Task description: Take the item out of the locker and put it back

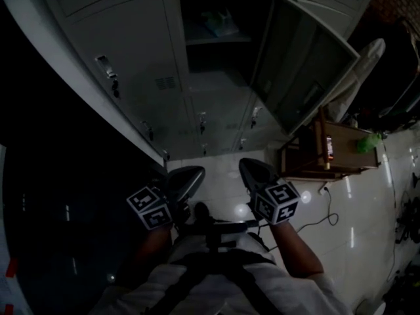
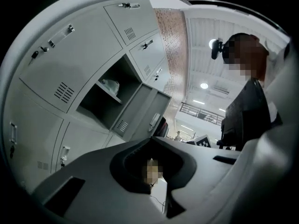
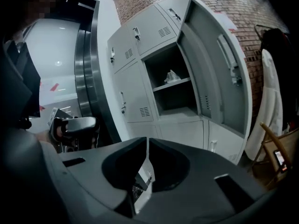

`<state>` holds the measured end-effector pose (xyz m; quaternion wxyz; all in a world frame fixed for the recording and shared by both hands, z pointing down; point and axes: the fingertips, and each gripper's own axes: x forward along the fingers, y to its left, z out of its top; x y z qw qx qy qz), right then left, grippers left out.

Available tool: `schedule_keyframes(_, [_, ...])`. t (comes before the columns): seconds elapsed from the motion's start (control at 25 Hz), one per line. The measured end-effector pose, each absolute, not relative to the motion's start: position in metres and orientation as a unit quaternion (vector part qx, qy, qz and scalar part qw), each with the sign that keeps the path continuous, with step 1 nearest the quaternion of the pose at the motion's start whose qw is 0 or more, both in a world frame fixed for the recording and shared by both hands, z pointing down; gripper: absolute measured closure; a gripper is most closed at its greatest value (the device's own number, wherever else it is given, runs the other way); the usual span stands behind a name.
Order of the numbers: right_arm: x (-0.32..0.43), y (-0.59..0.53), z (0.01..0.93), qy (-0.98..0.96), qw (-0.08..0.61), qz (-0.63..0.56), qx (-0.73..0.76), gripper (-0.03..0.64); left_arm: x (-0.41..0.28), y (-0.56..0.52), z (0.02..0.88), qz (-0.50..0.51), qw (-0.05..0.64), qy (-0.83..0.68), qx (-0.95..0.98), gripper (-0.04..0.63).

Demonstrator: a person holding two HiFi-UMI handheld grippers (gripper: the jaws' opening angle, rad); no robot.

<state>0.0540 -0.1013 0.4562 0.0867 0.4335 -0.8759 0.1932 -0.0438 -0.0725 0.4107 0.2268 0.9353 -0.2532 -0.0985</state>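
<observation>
left gripper (image 1: 186, 177) clenched, empty | right gripper (image 1: 253, 170) clenched, empty | boxy grey metal locker (image 1: 220, 79) open | crumpled pale item (image 1: 220, 22) inside

Dim, underexposed frames with fisheye-bent edges; glare spots on the glossy floor (image 1: 367, 202).
</observation>
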Motion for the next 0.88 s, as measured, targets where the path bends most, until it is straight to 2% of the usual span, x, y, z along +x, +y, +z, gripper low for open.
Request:
schedule_keyframes(0.36, [0.036,-0.163,0.437,-0.866,0.085,0.176,0.46,0.601,-0.056,-0.13,0.4,-0.094,0.235,-0.219,0.942,0.595])
schedule_keyframes(0.88, [0.033,-0.234,0.417,-0.894,0.079,0.15,0.414,0.601,-0.04,-0.184,0.382,-0.1,0.208,-0.271,0.935,0.595])
